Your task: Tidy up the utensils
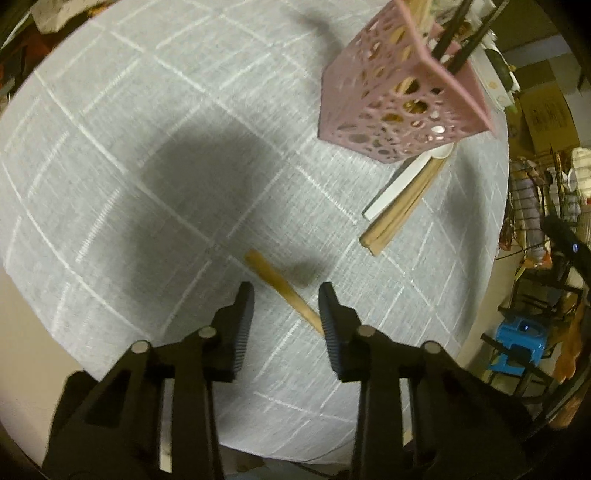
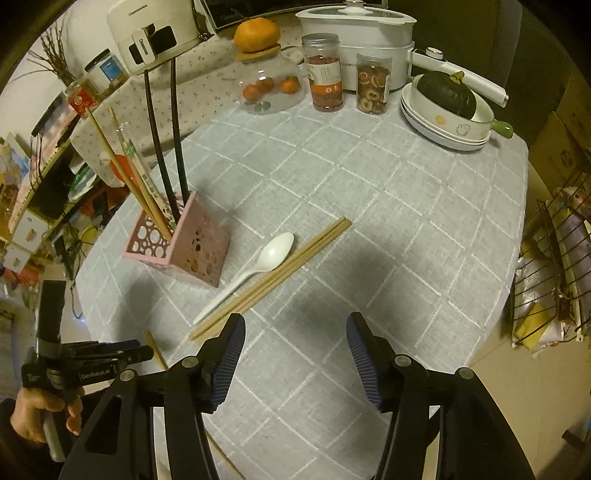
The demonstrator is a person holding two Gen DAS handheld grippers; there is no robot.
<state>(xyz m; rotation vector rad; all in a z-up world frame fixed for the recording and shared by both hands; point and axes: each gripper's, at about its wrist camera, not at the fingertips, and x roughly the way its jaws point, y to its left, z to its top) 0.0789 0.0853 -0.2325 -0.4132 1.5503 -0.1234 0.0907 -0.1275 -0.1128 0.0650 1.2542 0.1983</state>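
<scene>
A pink perforated holder (image 2: 177, 240) (image 1: 399, 96) stands on the grey checked tablecloth with chopsticks and black utensils upright in it. A white plastic spoon (image 2: 255, 267) (image 1: 402, 181) and a bundle of wooden chopsticks (image 2: 273, 275) (image 1: 402, 206) lie beside it. A single wooden chopstick (image 1: 284, 290) (image 2: 155, 349) lies apart near the table's edge. My left gripper (image 1: 286, 314) is open, its jaws on either side of that chopstick. My right gripper (image 2: 295, 343) is open and empty above the cloth, just short of the bundle's near end.
At the table's far side stand a glass jar of oranges (image 2: 269, 88), two snack jars (image 2: 325, 74), a white cooker (image 2: 358, 33) and stacked bowls with a dark squash (image 2: 447, 107). A wire rack (image 2: 554, 266) stands off the right edge.
</scene>
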